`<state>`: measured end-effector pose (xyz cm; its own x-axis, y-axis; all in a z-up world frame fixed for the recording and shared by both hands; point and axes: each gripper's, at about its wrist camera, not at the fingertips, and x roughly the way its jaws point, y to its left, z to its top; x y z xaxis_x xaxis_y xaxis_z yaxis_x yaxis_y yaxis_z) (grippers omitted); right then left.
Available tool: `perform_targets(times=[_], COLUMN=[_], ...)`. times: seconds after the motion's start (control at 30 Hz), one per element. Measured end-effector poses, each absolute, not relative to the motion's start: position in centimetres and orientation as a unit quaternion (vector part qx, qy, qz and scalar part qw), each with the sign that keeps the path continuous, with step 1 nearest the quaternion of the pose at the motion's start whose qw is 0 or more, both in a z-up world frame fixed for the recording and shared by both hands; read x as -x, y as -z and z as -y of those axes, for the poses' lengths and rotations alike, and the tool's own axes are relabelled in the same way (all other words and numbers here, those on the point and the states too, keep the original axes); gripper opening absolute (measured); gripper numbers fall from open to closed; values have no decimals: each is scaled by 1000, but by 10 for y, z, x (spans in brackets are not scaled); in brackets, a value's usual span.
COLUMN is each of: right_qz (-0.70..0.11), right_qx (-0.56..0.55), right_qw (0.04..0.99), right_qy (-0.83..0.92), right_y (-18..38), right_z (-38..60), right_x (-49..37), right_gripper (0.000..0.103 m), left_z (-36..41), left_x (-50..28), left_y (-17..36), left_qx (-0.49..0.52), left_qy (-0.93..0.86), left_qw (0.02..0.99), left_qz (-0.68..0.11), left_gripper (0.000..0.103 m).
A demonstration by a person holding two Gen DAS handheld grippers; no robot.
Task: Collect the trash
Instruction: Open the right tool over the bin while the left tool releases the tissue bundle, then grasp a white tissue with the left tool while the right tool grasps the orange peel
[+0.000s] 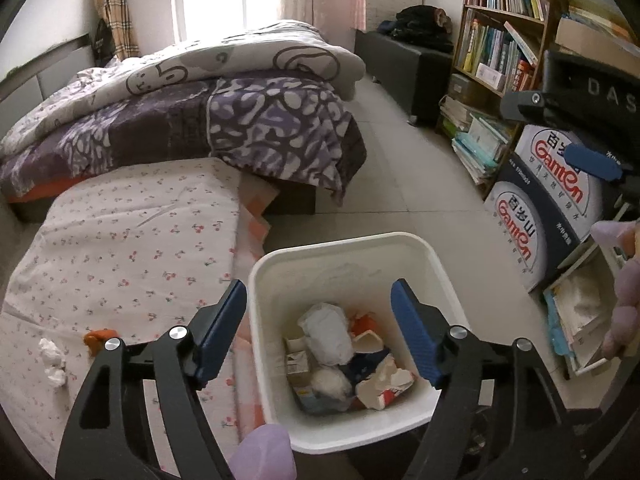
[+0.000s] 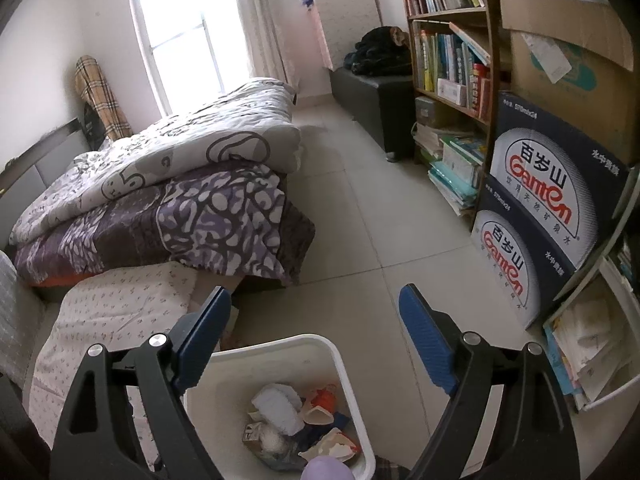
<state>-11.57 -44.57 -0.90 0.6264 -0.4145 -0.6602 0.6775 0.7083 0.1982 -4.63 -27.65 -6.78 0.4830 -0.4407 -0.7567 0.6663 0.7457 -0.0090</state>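
A white plastic bin (image 1: 340,241) stands on the tiled floor beside a flowered sheet. It holds crumpled white paper (image 1: 327,332), torn cartons and orange scraps. My left gripper (image 1: 318,296) hangs open over the bin with nothing between its fingers. On the sheet to the left lie a crumpled white tissue (image 1: 52,360) and an orange scrap (image 1: 98,338). The right gripper's blue finger (image 1: 592,162) shows at the right edge. In the right wrist view my right gripper (image 2: 314,300) is open and empty above the bin's far rim (image 2: 280,343); the trash (image 2: 280,404) lies below.
A bed with a purple quilt (image 1: 260,128) fills the left. Stacked water boxes (image 1: 548,200), a bookshelf (image 1: 500,52) and loose books line the right. A black bench (image 2: 376,92) stands by the far wall. Bare tiled floor (image 2: 360,200) runs between. Purple-gloved fingers (image 1: 624,300) hold the grippers.
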Motion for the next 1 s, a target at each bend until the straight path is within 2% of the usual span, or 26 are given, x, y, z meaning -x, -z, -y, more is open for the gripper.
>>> perform_targets(times=[0.4, 1.0], right_qz=[-348, -417], right_qx=[-182, -117], right_qw=[886, 886], right_qy=[248, 166], right_y=[18, 51], right_z=[377, 268], right_x=[59, -26], right_gripper=[88, 91], left_z=[212, 52], left_x=[9, -90], left_y=[75, 115], left_qx=[-166, -124], left_qy=[238, 53], left_qw=[871, 864], left_qz=[-397, -484], left_gripper=[82, 84])
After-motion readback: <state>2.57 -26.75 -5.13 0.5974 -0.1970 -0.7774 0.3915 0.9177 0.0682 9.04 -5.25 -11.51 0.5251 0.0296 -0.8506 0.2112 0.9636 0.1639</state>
